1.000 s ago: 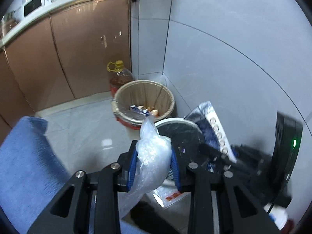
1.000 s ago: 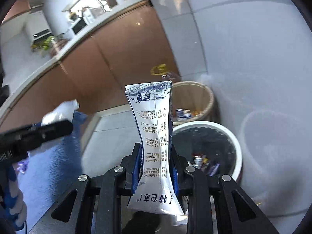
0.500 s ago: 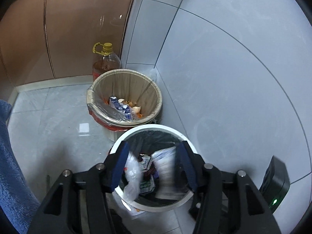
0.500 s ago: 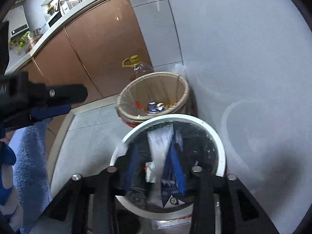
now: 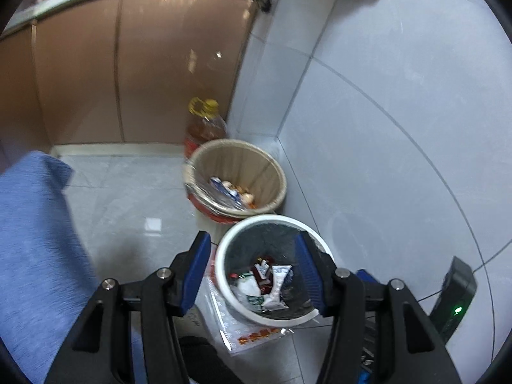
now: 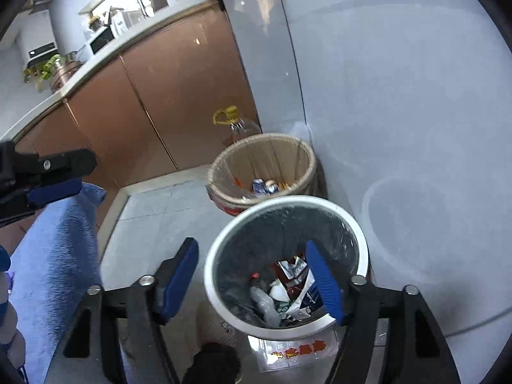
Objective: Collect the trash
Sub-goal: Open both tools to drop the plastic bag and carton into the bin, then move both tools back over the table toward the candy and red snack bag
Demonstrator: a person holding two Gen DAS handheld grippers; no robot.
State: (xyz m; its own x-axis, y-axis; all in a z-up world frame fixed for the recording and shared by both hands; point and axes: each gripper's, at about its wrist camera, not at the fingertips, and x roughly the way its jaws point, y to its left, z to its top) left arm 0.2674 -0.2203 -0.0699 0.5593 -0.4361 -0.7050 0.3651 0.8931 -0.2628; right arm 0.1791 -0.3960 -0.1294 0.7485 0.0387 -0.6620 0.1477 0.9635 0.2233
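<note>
**Both loads dropped, both grippers empty over the white bin**

Hovering above the round white-rimmed bin with a dark liner, tucked against the pale tiled wall. Left gripper spread wide, nothing between its blue pads. Right gripper likewise spread, jaws just opened further, pads bare.

Inside the bin: the crumpled clear plastic bag and the blue-and-white printed milk carton, lying among red and white wrappers. Judged as this round of collecting done: both pieces delivered, neither gripper carrying anything.

Just behind, touching rim to rim or nearly so, a tan woven-look bin with a red base and clear liner, holding a small carton and scraps. Behind that, an amber oil jug with a yellow cap, standing in the corner by the brown cabinet doors.

Still loose: a flat clear plastic packet with orange lettering on the floor tiles at the foot of the white bin, partly under it. Probably the next pickup, if counted as trash. Elsewhere, no more litter visible on the floor; much of it hidden by blue cloth at the left.
</note>
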